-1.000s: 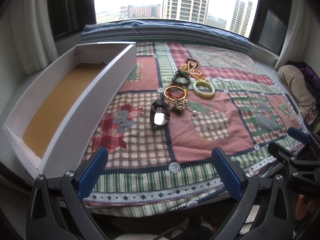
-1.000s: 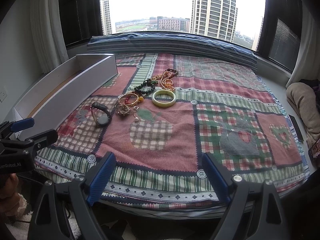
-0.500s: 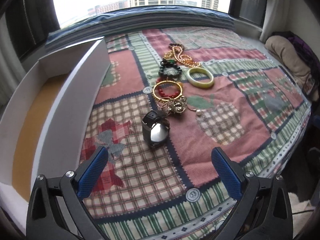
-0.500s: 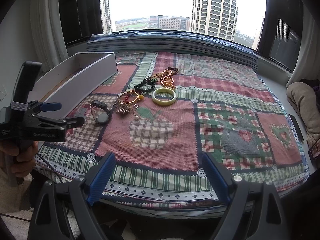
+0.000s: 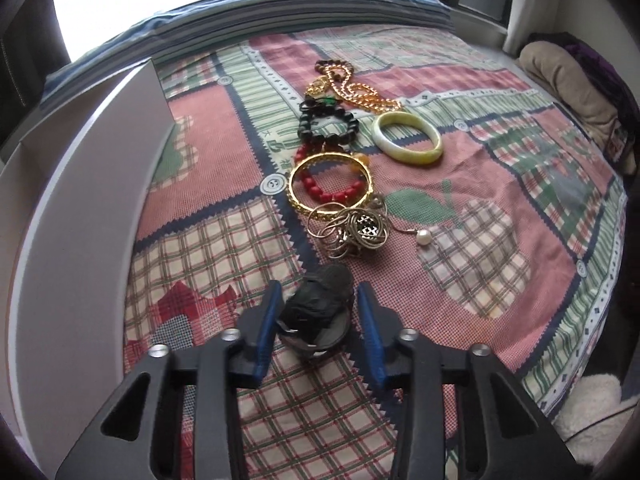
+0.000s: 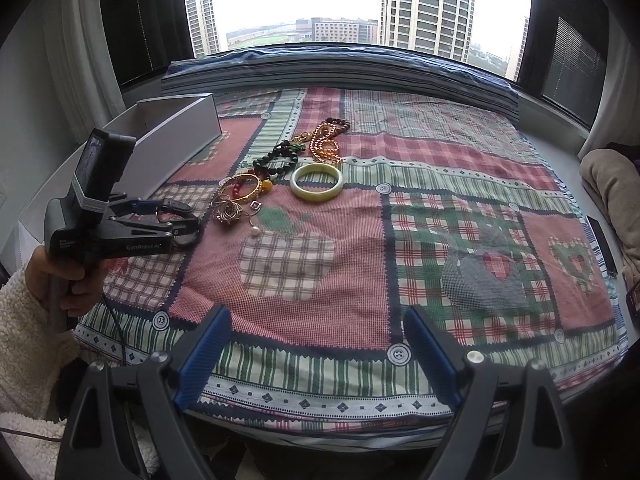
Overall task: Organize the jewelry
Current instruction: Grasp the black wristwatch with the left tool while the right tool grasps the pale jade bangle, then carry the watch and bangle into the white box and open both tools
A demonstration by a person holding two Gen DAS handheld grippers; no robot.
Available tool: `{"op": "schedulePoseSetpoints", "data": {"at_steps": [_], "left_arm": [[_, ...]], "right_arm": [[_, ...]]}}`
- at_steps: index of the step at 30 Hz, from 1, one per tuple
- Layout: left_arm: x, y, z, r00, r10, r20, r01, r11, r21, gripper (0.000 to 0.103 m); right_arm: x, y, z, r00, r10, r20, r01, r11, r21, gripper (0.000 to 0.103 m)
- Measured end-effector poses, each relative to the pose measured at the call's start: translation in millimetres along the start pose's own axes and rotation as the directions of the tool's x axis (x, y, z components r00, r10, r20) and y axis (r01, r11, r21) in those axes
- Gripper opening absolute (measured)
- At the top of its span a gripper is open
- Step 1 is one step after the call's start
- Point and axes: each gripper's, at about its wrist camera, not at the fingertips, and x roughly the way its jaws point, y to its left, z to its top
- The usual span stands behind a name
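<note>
My left gripper straddles a black watch lying on the patchwork cloth; its jaws are narrowed around the watch, with a gap still showing on the right side. It also shows in the right wrist view. Beyond the watch lie silver rings, a gold bangle with red beads, a black bead bracelet, a pale green jade bangle and a gold chain. My right gripper is open and empty near the cloth's front edge.
A long white box stands along the left side of the cloth; it also shows in the right wrist view. A beige bundle lies at the far right. A window ledge runs along the back.
My left gripper moved forward and down over the watch and its jaws narrowed from wide open to around it. My right gripper held still.
</note>
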Motion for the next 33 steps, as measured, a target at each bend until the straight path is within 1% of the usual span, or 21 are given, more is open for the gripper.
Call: {"op": "schedulePoseSetpoints", "data": {"at_steps": [1,3,4,6,8,10,11,12,13,14,15,17,19,20,21,22,23,26,30,33], "left_arm": [[0,0,0,1.0,-0.006,-0.004,0.006,1.0,-0.006,0.017],[-1,0,-2,1.0,-0.011,-0.005,0.011,1.0,-0.029,0.017],[-3,1,-3,1.0,-0.01,-0.007,0.009,0.999,-0.048,0.016],[-8,5,-6,1.0,-0.014,-0.011,0.013,0.995,-0.095,0.016],[-15,8,-9,1.0,-0.016,-0.012,0.014,0.991,-0.136,0.016],[-25,10,-12,1.0,-0.002,-0.007,0.001,0.988,-0.158,0.016],[-29,10,-13,1.0,0.009,-0.003,-0.009,0.987,-0.163,0.016],[-34,10,-15,1.0,0.017,0.002,-0.017,0.986,-0.167,0.016],[-38,10,-16,1.0,0.024,0.006,-0.022,0.985,-0.171,0.016],[-43,10,-18,1.0,0.027,0.01,-0.025,0.984,-0.175,0.016],[-46,10,-19,1.0,0.027,0.014,-0.024,0.984,-0.179,0.016],[-52,11,-21,1.0,0.021,0.021,-0.017,0.982,-0.189,0.016],[-56,11,-23,1.0,0.014,0.027,-0.009,0.98,-0.199,0.016],[-58,11,-24,1.0,0.013,0.028,-0.007,0.979,-0.203,0.016],[-59,11,-24,0.999,0.013,0.03,-0.006,0.978,-0.207,0.016],[-60,10,-25,0.999,0.011,0.03,-0.004,0.977,-0.214,0.016],[-61,10,-25,1.0,0.007,0.03,-0.001,0.975,-0.222,0.016],[-68,10,-27,0.999,0.004,0.035,0.005,0.969,-0.248,0.016],[-83,10,-33,0.999,0.021,0.046,-0.007,0.962,-0.272,0.016],[-99,13,-35,0.998,0.017,0.062,0.003,0.954,-0.3,0.016]], "right_arm": [[7,-5,7,1.0,0.024,-0.004,-0.024,1.0,0.0,0.09],[30,-15,25,0.998,0.06,-0.02,-0.06,0.998,-0.015,0.09],[45,-18,35,0.998,0.06,-0.036,-0.062,0.997,-0.038,0.09],[82,-17,56,0.993,0.066,-0.097,-0.077,0.989,-0.124,0.09],[118,-10,78,0.983,0.112,-0.145,-0.141,0.968,-0.207,0.089],[147,-2,98,0.973,0.158,-0.167,-0.199,0.943,-0.267,0.089],[161,3,108,0.97,0.168,-0.174,-0.214,0.931,-0.294,0.089],[173,8,115,0.971,0.159,-0.178,-0.211,0.919,-0.332,0.089],[184,14,121,0.972,0.147,-0.183,-0.207,0.905,-0.371,0.086],[195,20,125,0.97,0.144,-0.194,-0.213,0.891,-0.401,0.077],[204,24,128,0.966,0.143,-0.213,-0.223,0.881,-0.418,0.072],[222,30,131,0.956,0.132,-0.261,-0.24,0.865,-0.441,0.055],[234,35,128,0.946,0.098,-0.308,-0.241,0.85,-0.469,0.047],[234,33,129,0.945,0.112,-0.308,-0.25,0.854,-0.455,0.04],[234,32,130,0.937,0.118,-0.328,-0.262,0.861,-0.437,0.03],[233,30,131,0.936,0.116,-0.332,-0.258,0.868,-0.425,0.018],[232,28,131,0.935,0.113,-0.335,-0.255,0.872,-0.418,0.014],[221,16,124,0.925,0.14,-0.352,-0.273,0.89,-0.364,0.012],[187,-9,116,0.923,0.221,-0.315,-0.305,0.92,-0.248,0.011],[159,-26,114,0.916,0.278,-0.289,-0.333,0.928,-0.164,0.011]]}}
